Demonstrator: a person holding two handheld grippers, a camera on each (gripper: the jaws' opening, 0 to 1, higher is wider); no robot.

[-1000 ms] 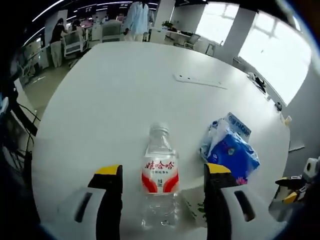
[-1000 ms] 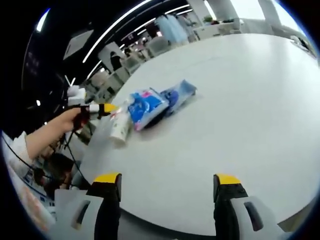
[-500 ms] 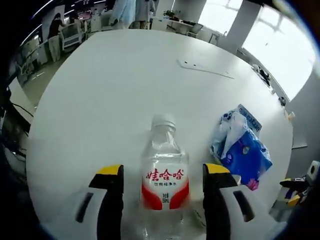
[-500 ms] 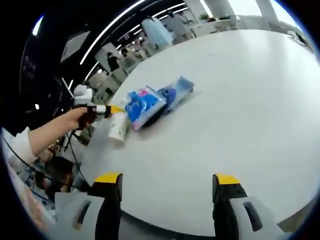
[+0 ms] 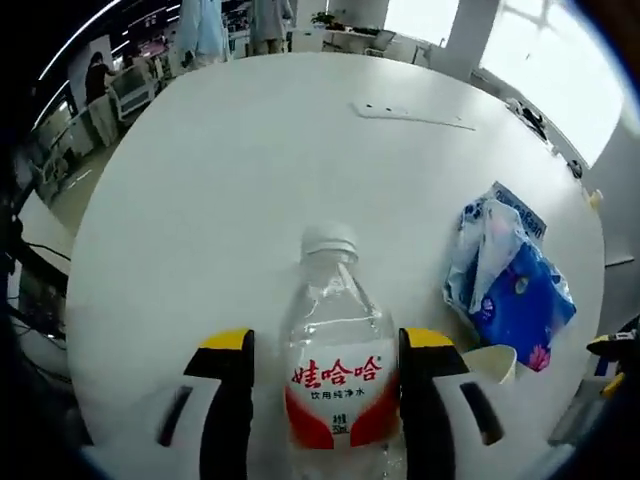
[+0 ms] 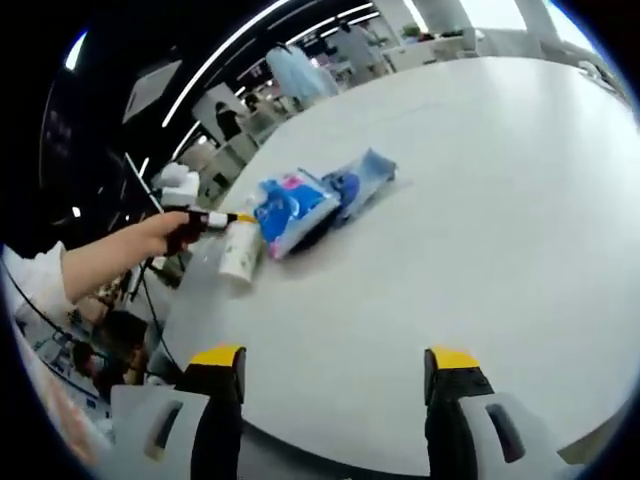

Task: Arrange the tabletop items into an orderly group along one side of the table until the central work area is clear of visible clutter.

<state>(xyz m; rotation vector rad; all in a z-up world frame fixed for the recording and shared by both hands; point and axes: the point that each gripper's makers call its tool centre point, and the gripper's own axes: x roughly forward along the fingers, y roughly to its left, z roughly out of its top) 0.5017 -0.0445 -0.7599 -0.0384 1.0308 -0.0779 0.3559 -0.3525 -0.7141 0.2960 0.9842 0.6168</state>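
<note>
The bottle's (image 5: 335,385) base is cut off at the left gripper view's bottom edge. The left gripper (image 5: 325,395) flanks its labelled body, contact unclear; the bottle stands upright on the desk (image 5: 250,180), cap away. The blue packet (image 5: 515,295) lies right. The right gripper (image 6: 330,410) gapes, empty.

The right gripper (image 6: 333,400) is hovering over the near edge of the white table (image 6: 480,220), its yellow-tipped jaws standing wide apart at six o'clock with nothing between them. Toward ten o'clock, a blue packet (image 6: 295,208) is lying on the table with a crumpled blue wrapper (image 6: 358,182) touching its far end. Just beside the packet, at nine o'clock, a bottle (image 6: 241,250) is standing, and the left gripper (image 6: 210,218), carried by a person's hand (image 6: 160,232), is reaching in around it.
</note>
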